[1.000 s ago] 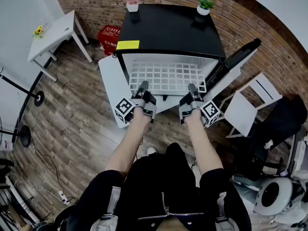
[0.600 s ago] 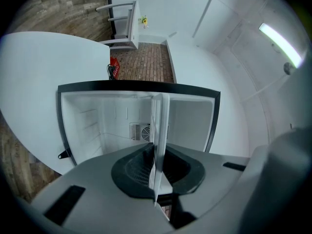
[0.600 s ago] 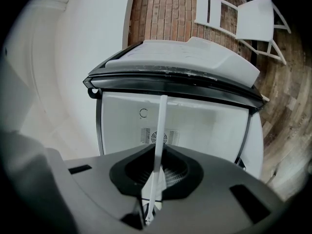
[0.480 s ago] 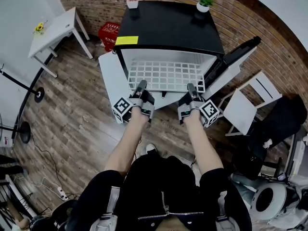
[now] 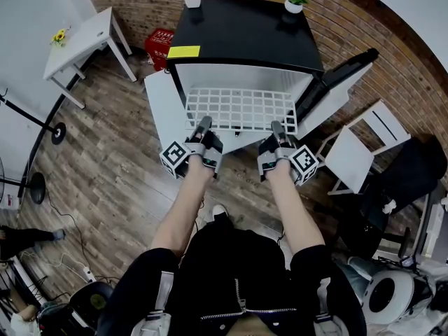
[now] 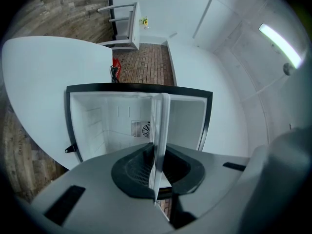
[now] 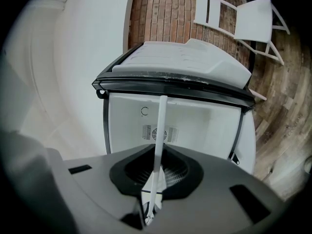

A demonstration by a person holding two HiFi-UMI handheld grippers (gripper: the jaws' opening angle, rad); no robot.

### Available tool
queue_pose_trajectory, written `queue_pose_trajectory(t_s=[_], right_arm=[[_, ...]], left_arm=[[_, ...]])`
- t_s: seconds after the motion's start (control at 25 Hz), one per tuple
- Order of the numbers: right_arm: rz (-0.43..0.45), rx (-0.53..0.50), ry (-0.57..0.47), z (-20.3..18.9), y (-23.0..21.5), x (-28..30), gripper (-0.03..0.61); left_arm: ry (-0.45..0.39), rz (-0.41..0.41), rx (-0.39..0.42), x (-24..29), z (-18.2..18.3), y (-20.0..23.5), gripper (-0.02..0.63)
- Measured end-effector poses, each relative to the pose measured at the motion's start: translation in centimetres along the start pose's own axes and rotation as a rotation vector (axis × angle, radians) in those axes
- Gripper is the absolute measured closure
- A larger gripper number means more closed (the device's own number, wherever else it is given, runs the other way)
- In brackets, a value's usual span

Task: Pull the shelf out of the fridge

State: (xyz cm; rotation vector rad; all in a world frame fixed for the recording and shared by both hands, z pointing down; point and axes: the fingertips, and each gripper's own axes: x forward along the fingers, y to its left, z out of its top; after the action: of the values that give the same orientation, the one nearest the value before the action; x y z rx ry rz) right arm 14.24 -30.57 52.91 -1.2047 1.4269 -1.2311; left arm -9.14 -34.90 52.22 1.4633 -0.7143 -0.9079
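Gripping the front edge of the shelf (image 5: 241, 109) with both claws, I report as follows. My left gripper (image 5: 204, 124) is clamped narrow on the front wire toward the shelf's left corner. My right gripper (image 5: 276, 127) is clamped likewise toward its right corner. Each gripper view shows the shelf edge-on, pinched between the pads.

The shelf lies level at 12 o'clock from my hands. It is a white wire grid, and most of it shows forward of the fridge (image 5: 246, 33) opening. Its rear edge sits under the lip of the black top, so I cannot tell whether it has cleared the cavity. The fridge door (image 5: 334, 89) stands open at 2 o'clock, clear of the path.

Assessment: the grasp is made and the draw looks well advanced. What is left is to bring the rear edge free of the cabinet and carry the shelf away.
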Motion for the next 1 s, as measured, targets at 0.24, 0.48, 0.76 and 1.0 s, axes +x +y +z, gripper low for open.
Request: queue_pose_trajectory(t_s=[0.24, 0.48, 0.76, 1.0], right_arm=[[-0.006, -0.013, 0.006, -0.4, 0.3, -0.6, 0.546], [-0.006, -0.011, 0.016, -1.3, 0.0, -2.5, 0.546], [-0.003, -0.009, 0.027, -1.6, 0.1, -5.6, 0.545], [0.007, -0.002, 0.035, -2.2, 0.1, -8.4, 0.545]], left_arm=[[0.005, 0.005, -0.022, -0.8, -0.3, -0.2, 0.572], [0.000, -0.002, -0.005, -2.9, -0.5, -0.1, 0.572], [0.013, -0.014, 0.002, -5.4, -2.2, -0.5, 0.572], [0.015, -0.019, -0.003, -8.0, -3.9, -0.8, 0.572]])
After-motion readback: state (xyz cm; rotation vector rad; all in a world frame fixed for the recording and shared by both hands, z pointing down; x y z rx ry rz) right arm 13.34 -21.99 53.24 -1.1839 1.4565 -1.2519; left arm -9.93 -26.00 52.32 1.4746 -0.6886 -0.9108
